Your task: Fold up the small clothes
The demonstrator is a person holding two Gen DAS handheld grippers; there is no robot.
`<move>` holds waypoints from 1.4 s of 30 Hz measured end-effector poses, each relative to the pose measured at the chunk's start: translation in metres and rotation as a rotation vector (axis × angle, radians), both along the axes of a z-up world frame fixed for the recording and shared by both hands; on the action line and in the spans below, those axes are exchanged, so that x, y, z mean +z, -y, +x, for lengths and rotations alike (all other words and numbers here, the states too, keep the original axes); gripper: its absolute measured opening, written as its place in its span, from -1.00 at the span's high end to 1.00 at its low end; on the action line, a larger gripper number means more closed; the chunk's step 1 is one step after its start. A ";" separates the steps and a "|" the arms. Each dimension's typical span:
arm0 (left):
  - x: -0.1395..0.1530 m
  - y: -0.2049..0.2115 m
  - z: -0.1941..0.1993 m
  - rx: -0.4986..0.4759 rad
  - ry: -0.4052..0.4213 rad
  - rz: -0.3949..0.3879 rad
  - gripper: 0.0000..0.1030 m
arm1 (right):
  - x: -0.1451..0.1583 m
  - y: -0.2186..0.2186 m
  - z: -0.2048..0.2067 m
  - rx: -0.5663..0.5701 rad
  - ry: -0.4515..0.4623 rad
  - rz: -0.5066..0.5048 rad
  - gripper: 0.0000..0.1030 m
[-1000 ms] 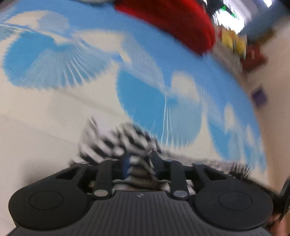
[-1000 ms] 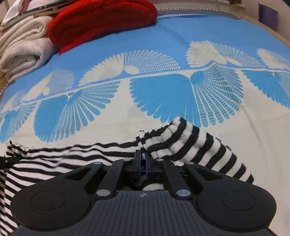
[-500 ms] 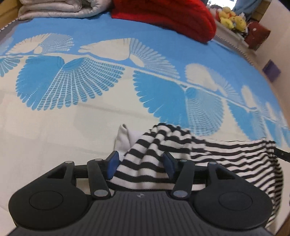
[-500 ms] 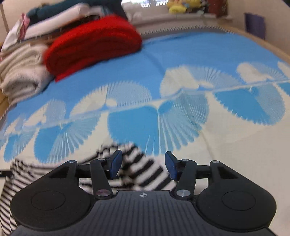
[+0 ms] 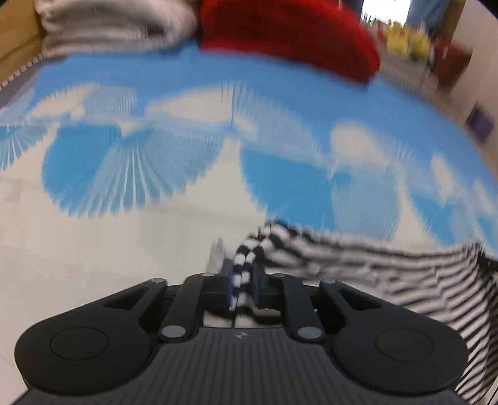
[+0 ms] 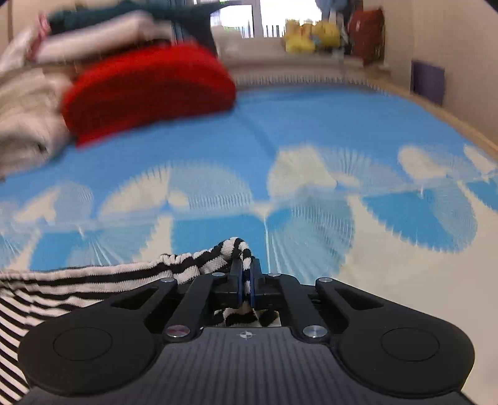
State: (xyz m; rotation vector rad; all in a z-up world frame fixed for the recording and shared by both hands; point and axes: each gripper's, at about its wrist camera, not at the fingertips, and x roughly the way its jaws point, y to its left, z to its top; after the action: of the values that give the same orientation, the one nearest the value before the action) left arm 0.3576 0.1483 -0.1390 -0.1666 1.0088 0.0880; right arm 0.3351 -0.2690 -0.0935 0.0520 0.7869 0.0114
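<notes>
A black-and-white striped garment (image 5: 373, 268) lies on a blue and cream patterned bedspread (image 5: 280, 124). My left gripper (image 5: 242, 275) is shut on the garment's left end, and the cloth stretches off to the right. In the right wrist view my right gripper (image 6: 245, 280) is shut on the garment's right end (image 6: 230, 249), and the rest of the striped garment (image 6: 77, 280) runs off to the left. Both views are blurred by motion.
A red folded knit (image 5: 289, 34) (image 6: 149, 90) and pale folded blankets (image 5: 109, 28) (image 6: 28, 118) lie at the bed's far side. Yellow and red soft toys (image 6: 311, 34) sit on a ledge beyond. A wall with a purple patch (image 6: 426, 81) stands at right.
Both grippers were open half a second ago; both have now closed on the striped garment's ends, and the cameras are moving.
</notes>
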 end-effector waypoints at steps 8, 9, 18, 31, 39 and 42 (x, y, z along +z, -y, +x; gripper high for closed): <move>0.036 -0.014 -0.037 0.032 0.006 -0.055 0.22 | -0.002 0.004 -0.011 -0.064 -0.100 0.004 0.28; 0.045 -0.018 -0.046 0.045 -0.003 -0.071 0.22 | 0.008 0.012 -0.020 -0.079 -0.100 0.052 0.28; 0.088 -0.038 -0.143 0.090 0.005 -0.200 0.16 | 0.061 0.076 -0.112 -0.167 -0.143 0.303 0.11; 0.006 -0.053 -0.161 0.207 -0.263 -0.217 0.02 | -0.007 0.100 -0.159 -0.286 -0.440 0.312 0.08; 0.001 -0.048 -0.160 0.138 -0.261 -0.157 0.97 | -0.013 0.097 -0.153 -0.257 -0.440 0.329 0.72; 0.029 -0.046 -0.173 0.162 -0.125 -0.020 0.99 | -0.003 0.095 -0.154 -0.234 -0.391 0.322 0.86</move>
State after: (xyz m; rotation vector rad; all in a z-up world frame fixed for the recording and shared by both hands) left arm 0.1850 0.1947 -0.1099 -0.2637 1.1201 0.2383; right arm 0.1808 -0.3637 -0.0964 0.4625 1.1601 -0.0965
